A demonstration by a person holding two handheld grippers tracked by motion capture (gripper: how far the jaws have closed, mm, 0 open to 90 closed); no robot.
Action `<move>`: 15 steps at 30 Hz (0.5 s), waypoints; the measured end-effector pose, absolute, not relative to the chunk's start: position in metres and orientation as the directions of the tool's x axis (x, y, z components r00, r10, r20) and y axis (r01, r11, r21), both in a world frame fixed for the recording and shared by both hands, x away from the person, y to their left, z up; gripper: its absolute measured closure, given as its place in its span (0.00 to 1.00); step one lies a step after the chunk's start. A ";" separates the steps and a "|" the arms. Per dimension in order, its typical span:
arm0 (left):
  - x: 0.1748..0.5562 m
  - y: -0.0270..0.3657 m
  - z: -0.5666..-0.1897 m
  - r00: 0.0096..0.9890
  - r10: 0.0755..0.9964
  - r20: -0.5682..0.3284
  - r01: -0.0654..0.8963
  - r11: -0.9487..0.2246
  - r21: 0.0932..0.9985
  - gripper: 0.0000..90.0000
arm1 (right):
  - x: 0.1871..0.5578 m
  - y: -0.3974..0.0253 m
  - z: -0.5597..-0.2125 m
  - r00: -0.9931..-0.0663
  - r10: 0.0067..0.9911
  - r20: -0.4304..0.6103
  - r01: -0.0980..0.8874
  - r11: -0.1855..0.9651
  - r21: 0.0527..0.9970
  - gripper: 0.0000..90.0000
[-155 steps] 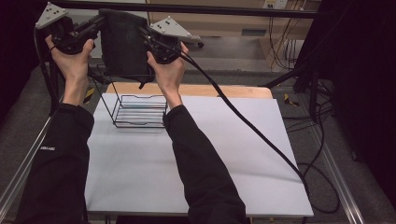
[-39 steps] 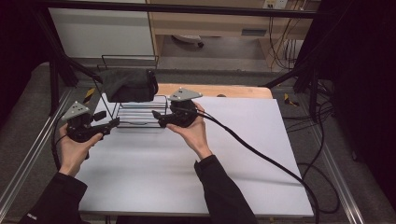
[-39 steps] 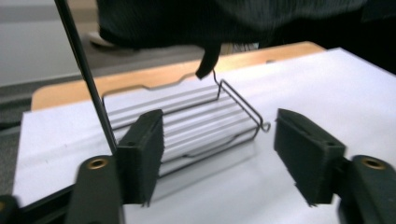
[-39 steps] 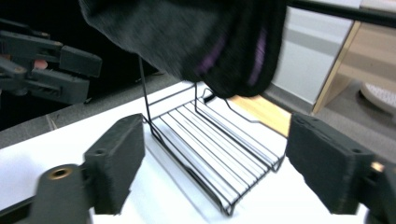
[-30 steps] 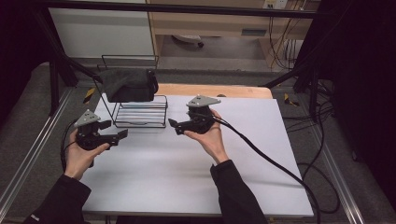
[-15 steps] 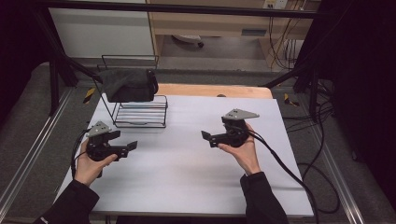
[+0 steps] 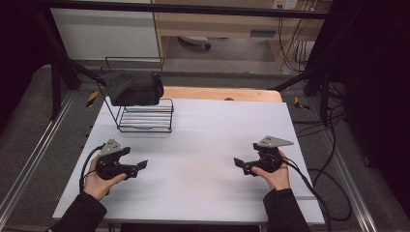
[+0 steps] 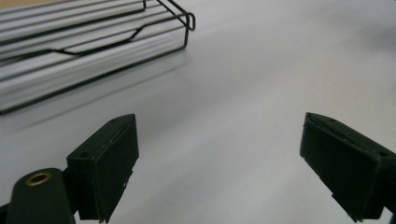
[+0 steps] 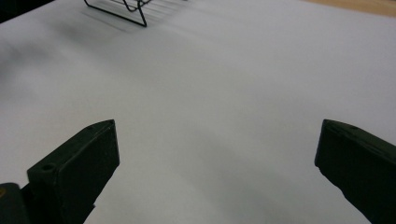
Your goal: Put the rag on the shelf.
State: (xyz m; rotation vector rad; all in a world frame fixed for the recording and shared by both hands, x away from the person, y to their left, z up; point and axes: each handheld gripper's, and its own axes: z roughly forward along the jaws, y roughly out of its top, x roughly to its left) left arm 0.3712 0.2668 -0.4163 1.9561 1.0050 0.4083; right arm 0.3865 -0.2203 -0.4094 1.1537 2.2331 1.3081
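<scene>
Black cloth bag (image 7: pixel 133 88) perched atop wire rack (image 7: pixel 145 115), liable to slide off if nudged; left hand-held gripper (image 7: pixel 140 166) and right hand-held gripper (image 7: pixel 240 164) spread, empty.

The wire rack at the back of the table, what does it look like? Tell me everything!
The wire rack is made of thin black metal rods, with a flat slatted base and a taller upright frame behind. It stands on the white table at its far left. A dark bag sits on top of it. Both grippers are well away from it, nearer the person.
</scene>
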 end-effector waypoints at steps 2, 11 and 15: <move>0.370 0.268 -0.420 0.626 0.775 -0.087 0.495 -0.309 0.812 0.13 | 0.382 -0.229 -0.418 -0.628 0.766 0.136 0.497 0.261 0.827 0.01; 0.363 0.271 -0.428 0.661 0.748 -0.063 0.466 -0.343 0.816 0.12 | 0.366 -0.259 -0.440 -0.629 0.762 0.154 0.515 0.260 0.817 0.01; 0.361 0.272 -0.434 0.668 0.741 -0.067 0.471 -0.352 0.809 0.12 | 0.360 -0.267 -0.445 -0.624 0.764 0.164 0.522 0.252 0.815 0.01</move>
